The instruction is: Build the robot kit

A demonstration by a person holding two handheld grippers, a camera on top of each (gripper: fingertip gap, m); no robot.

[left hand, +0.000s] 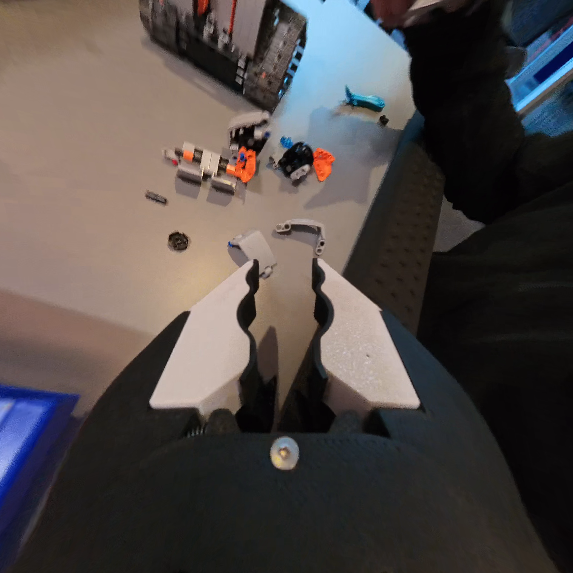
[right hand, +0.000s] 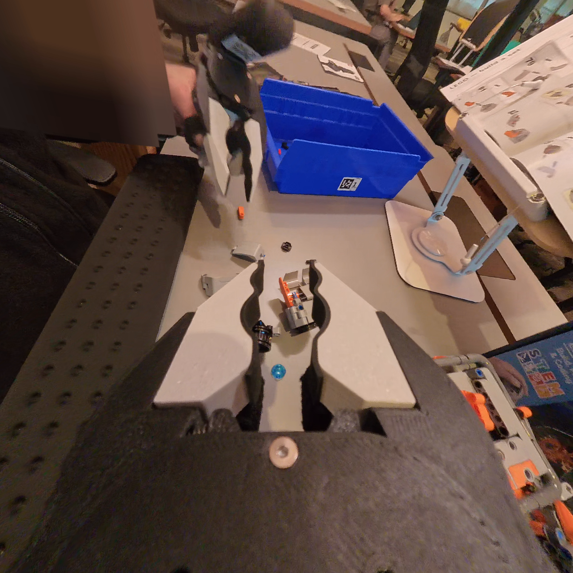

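Note:
Loose toy building parts lie on a grey table (left hand: 77,130). My left gripper (left hand: 285,263) is open and empty, above the table, nearest a grey wedge panel (left hand: 252,248) and a curved grey arch piece (left hand: 305,229). Farther off lie a grey and orange assembly (left hand: 210,164) and a black wheel part (left hand: 296,159) with an orange piece (left hand: 324,162). My right gripper (right hand: 286,263) is open and empty, above a grey and orange assembly (right hand: 294,305), a black wheel part (right hand: 263,336) and a blue round stud (right hand: 278,371). The left gripper also shows in the right wrist view (right hand: 235,189), beside the blue bin.
A blue bin (right hand: 338,167) stands at the back of the table. A white stand base (right hand: 434,263) with a light blue arm is at the right. A black perforated plate (right hand: 93,294) lines the table's left edge. A large dark model (left hand: 226,46) stands farther off. A small orange piece (right hand: 241,212) and black disc (left hand: 178,240) lie loose. The grippers' ends are close to 20 centimetres from one another. The curved grey arch piece (left hand: 305,229) is about 11 centimetres from my left fingertips and 15 centimetres from my right. Between my right fingertips and the blue round stud (right hand: 278,371) there is roughly 15 centimetres. It is also in sight in the left wrist view (left hand: 286,142).

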